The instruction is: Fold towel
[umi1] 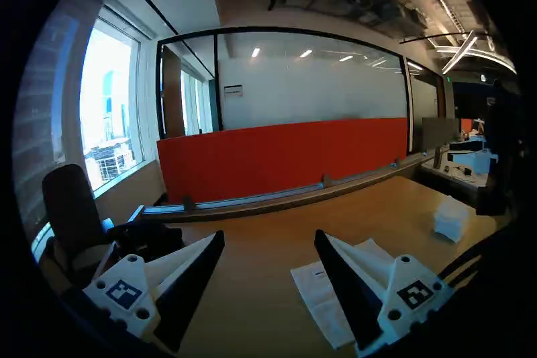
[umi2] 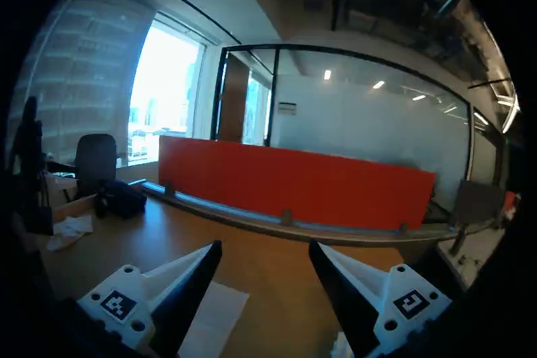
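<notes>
Left gripper [umi1: 268,234], jaws apart, hovers above a white towel [umi1: 319,291] on the table [umi1: 262,304].

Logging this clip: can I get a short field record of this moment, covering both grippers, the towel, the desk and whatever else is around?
left gripper: jaws open, holding nothing, over the desk
right gripper: jaws open, holding nothing, over the desk
towel: flat white cloth towel, lying on the desk, not gripped
surface: light brown wooden desk
other items: small folded white stack; black bag; crumpled white cloth
surroundings: long red partition panel; black office chair
task state: fold apparently not begun
</notes>
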Tool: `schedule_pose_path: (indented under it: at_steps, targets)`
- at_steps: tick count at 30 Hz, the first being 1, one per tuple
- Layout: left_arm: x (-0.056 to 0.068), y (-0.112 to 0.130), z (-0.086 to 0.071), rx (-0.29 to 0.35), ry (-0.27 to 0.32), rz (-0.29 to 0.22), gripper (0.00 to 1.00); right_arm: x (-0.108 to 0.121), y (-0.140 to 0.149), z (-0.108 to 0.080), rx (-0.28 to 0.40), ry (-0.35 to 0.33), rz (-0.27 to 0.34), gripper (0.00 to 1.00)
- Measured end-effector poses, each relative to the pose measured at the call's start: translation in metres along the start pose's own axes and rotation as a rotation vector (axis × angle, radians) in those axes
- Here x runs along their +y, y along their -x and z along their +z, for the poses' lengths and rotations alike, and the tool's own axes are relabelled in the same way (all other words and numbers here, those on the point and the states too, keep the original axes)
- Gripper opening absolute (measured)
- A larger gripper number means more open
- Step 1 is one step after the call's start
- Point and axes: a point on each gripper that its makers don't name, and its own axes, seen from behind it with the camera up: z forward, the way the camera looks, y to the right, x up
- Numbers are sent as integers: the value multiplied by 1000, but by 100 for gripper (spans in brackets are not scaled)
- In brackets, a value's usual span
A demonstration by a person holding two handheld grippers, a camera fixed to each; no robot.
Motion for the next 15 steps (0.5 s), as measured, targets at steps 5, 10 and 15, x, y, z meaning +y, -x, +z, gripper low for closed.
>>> schedule_pose_path:
  at_steps: [5, 10, 15]
  targets:
    - [14, 9, 3, -36, 71, 12, 100, -17, 13, 1, -62, -88, -31, 100]
    - [29, 22, 6, -75, 145, 19, 100, -30, 23, 2, -116, -155, -53, 100]
    - [41, 35, 8, -111, 200, 36, 100, -38, 35, 2, -161, -201, -73, 100]
